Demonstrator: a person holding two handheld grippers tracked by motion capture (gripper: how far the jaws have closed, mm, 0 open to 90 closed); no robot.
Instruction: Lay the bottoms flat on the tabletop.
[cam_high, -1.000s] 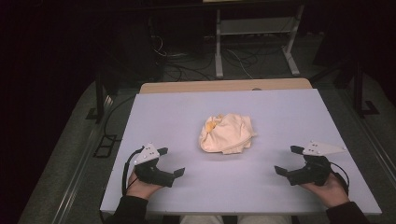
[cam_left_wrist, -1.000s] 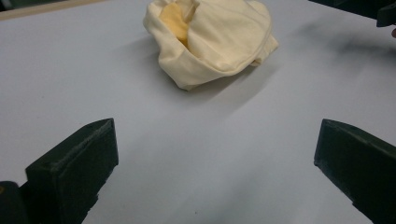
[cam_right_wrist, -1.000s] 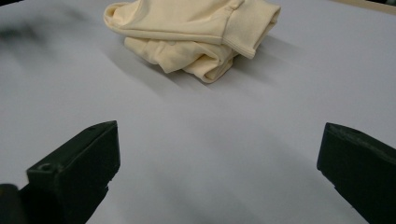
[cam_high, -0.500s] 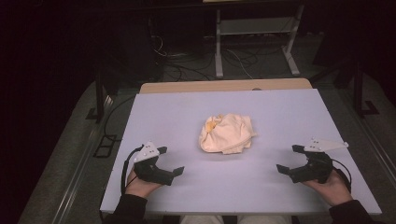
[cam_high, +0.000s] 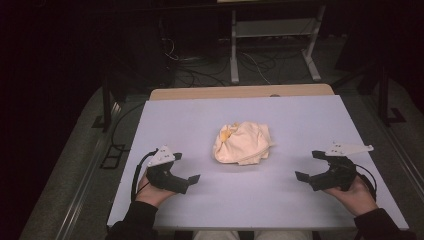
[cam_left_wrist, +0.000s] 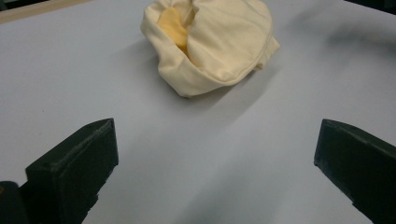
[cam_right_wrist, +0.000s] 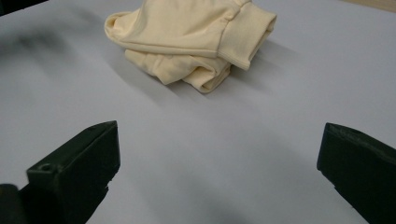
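Crumpled cream garment mid-tabletop; left gripper at 7 o'clock, right gripper at 4, jaws spread, likely flanking it for pickup.

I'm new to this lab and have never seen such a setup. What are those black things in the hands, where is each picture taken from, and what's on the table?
A person holds a two-jaw tool in each hand: the left gripper and the right gripper. One camera looks down from above; the other two ride on the grippers and look along their black jaws. On the pale table lies a crumpled cream cloth, with a yellower patch inside its folds. Both grippers are open and hold nothing; the cloth lies apart from both.
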